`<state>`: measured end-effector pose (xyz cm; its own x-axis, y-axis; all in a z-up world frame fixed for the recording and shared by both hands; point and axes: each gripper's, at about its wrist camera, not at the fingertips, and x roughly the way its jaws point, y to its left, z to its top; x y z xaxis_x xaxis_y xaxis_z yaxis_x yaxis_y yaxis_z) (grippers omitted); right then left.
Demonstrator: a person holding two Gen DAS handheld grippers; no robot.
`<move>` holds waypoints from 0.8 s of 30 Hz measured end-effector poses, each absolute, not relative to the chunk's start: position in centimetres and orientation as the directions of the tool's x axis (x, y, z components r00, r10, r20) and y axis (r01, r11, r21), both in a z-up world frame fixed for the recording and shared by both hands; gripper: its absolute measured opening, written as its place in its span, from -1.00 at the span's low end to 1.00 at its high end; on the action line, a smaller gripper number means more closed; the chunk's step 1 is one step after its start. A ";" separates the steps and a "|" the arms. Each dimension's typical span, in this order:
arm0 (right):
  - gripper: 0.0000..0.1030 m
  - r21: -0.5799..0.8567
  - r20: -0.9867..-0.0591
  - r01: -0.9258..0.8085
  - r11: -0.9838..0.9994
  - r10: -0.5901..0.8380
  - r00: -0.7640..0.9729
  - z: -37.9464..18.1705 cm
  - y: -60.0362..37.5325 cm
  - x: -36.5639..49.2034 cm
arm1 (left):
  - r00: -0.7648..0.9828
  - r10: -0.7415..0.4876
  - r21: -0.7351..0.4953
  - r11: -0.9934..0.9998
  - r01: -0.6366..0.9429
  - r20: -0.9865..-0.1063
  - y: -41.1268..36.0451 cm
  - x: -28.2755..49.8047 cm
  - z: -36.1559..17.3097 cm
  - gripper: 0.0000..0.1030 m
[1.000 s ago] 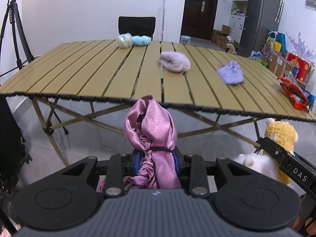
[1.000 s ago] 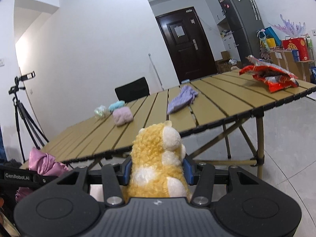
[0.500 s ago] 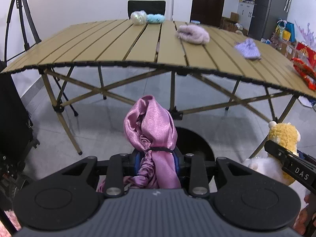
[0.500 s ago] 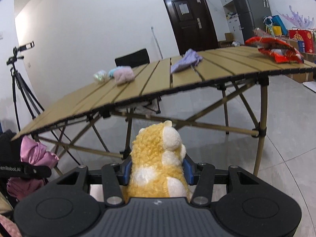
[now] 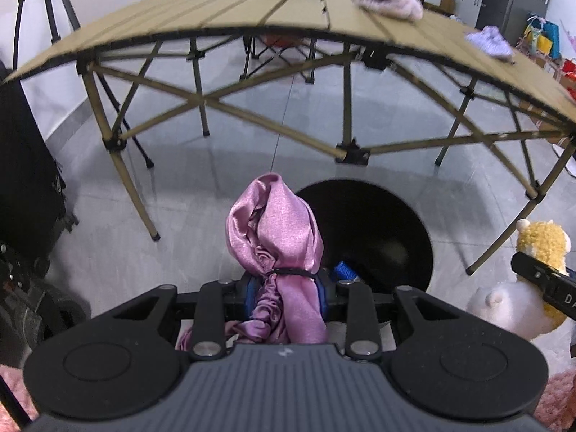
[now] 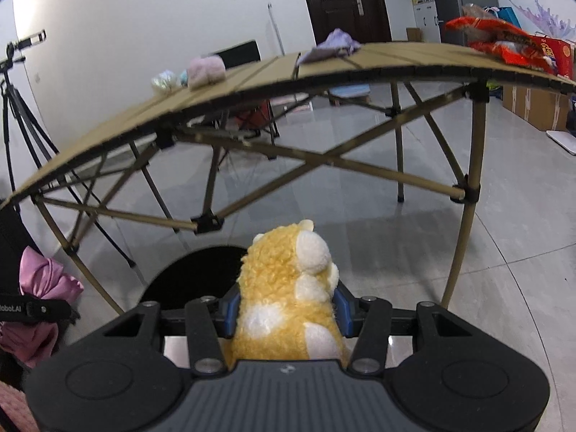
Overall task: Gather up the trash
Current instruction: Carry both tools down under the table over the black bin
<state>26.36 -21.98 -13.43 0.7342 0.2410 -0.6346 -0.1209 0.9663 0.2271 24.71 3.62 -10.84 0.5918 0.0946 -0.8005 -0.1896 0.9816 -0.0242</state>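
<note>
Satin cloth point(image 5: 284, 248): glossy pink-mauve
Plush toy point(image 6: 288, 295): yellow, cream patches
Bin point(image 5: 378, 237): black
Table point(image 5: 216, 18): tan slats
Snack bag point(image 6: 504, 41): red
Gripper pads point(image 6: 230, 311): blue

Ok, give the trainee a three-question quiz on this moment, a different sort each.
1. True or false: the left gripper is shut on the pink satin cloth.
2. Multiple choice: what does the right gripper hold? A) red snack bag B) yellow plush toy C) lilac pouch
3. Fill in: on the floor in front of both grippers sits a black ____.

Key:
1. True; its jaws pinch the cloth.
2. B, the yellow plush toy.
3. Bin: the black bin stands by the folding table, where the red snack bag still lies.
</note>
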 end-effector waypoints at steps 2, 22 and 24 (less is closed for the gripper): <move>-0.06 0.215 -0.656 -0.118 0.970 0.233 0.718 -14.0 -21.7 26.5 | 0.578 0.097 -0.020 0.981 -0.193 -0.810 3.9 24.9 -11.7 -0.40; -0.06 0.178 -0.788 -0.020 0.984 0.155 0.596 -19.5 -22.6 28.5 | 0.473 0.094 -0.043 0.961 -0.273 -0.876 7.6 26.7 -15.7 -0.40; -0.06 0.184 -0.789 -0.022 0.983 0.161 0.593 -19.6 -22.7 28.6 | 0.468 0.097 -0.041 0.960 -0.277 -0.878 7.5 26.9 -15.8 -0.40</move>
<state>28.58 -22.65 -19.56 0.5934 0.1612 -0.7886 -0.0218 0.9826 0.1845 26.93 7.53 -15.80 0.4678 0.0973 -0.8784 -0.2772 0.9599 -0.0413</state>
